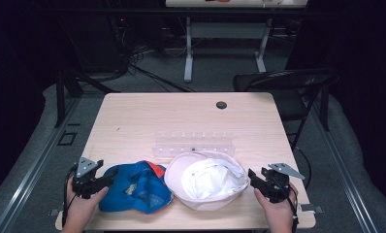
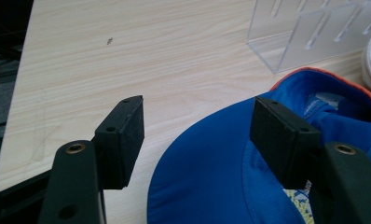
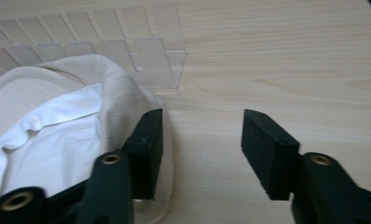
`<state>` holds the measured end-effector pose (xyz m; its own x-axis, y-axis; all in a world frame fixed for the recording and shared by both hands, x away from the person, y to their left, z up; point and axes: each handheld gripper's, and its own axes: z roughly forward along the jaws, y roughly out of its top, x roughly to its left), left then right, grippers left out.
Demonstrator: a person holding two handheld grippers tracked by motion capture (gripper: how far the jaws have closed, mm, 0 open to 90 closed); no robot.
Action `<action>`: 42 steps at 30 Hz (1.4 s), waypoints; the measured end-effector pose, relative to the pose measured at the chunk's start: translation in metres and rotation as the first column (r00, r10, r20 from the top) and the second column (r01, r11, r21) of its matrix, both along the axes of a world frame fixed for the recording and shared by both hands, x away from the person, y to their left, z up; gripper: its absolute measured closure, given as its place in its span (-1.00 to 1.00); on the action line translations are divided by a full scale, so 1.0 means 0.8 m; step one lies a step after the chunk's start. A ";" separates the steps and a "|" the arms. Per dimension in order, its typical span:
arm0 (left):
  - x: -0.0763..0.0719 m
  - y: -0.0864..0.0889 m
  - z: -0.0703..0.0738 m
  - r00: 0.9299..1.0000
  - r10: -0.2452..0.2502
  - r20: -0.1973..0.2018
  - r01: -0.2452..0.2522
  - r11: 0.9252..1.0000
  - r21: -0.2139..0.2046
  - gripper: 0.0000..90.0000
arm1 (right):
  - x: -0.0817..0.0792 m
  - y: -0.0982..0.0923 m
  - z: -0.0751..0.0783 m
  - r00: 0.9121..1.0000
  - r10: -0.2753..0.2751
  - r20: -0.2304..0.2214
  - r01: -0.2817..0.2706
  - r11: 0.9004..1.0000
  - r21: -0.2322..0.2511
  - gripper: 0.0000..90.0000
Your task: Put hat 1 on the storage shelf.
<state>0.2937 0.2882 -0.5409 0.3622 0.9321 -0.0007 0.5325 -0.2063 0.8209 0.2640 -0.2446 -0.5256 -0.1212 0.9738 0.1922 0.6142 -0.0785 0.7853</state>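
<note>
Light wooden surface (image 1: 147, 116) carrying everything, a folding chair (image 1: 288, 85) standing off its far right corner.

White cap (image 1: 205, 179) lying upside down near the front edge, right of centre, its white lining showing. Touching a clear acrylic rack (image 1: 193, 144) just behind it.

Blue cap (image 1: 133, 188) with orange trim lying upside down just left of the white one, edges touching or nearly so.

Left gripper (image 1: 101, 180) hovering at the blue cap's left edge, jaws standing wide; in the left gripper view the blue brim (image 2: 207, 177) sitting between and below the pads (image 2: 127, 135), not pinched.

Right gripper (image 1: 254, 178) waiting at the white cap's right edge, jaws wide and holding nothing; in the right gripper view one pad (image 3: 148, 144) sitting just over the cap's rim (image 3: 123, 107), the other over bare wood.
</note>
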 end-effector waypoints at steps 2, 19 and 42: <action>0.000 -0.001 0.000 1.000 -0.002 -0.011 0.002 1.000 -0.006 -0.18 | 0.000 0.000 0.002 1.000 -0.006 -0.025 0.006 1.000 0.011 0.16; 0.001 -0.006 -0.003 0.999 -0.016 -0.028 0.016 1.000 0.026 -0.18 | -0.016 0.011 0.053 0.992 0.052 -0.117 -0.035 0.990 0.137 0.03; 0.005 -0.009 -0.012 0.997 -0.049 -0.067 0.052 0.998 0.042 -0.18 | -0.020 0.031 0.019 0.951 0.071 -0.302 0.006 0.969 0.249 0.72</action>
<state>0.2976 0.2813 -0.5501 0.4093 0.9123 0.0143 0.5732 -0.2692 0.7739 0.2480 -0.2200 -0.5103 -0.0496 0.8889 0.4555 0.8270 -0.2191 0.5177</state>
